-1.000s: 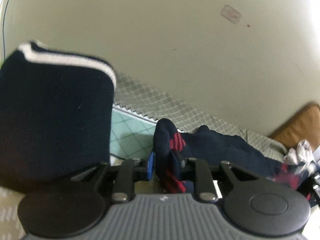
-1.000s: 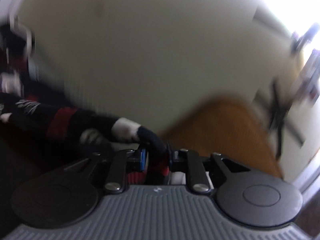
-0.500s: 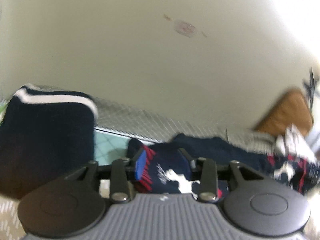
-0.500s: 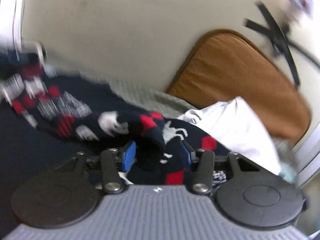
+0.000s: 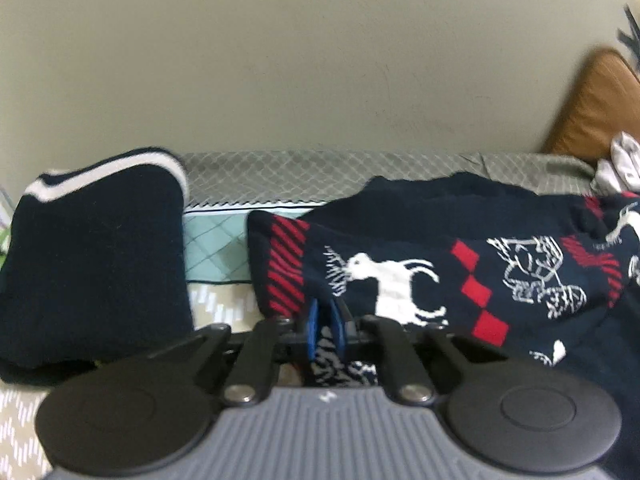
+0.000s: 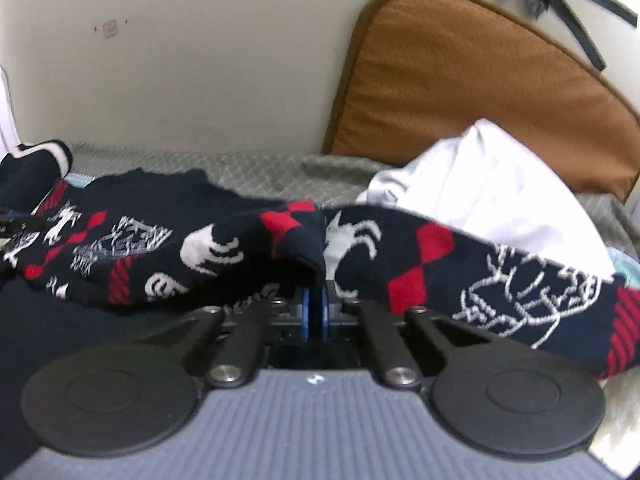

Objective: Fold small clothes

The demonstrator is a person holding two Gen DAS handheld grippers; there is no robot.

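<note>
Both grippers, left (image 5: pixel 325 322) and right (image 6: pixel 314 312), have let go since a second ago and now sit clenched empty at the sweater's (image 5: pixel 420 264) near edge. It lies on the bed (image 5: pixel 280 176); folded jumper (image 5: pixel 92 256) beside it, cushion (image 6: pixel 472 92) behind.

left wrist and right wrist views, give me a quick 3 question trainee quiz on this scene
1. True or false: the left gripper has its fingers spread wide.
2. What lies left of the reindeer sweater in the left wrist view?
3. The cushion against the wall is: A brown, B green, C blue.

Key:
1. False, both the left gripper and the right gripper are shut.
2. A folded navy garment with a white stripe.
3. A
</note>
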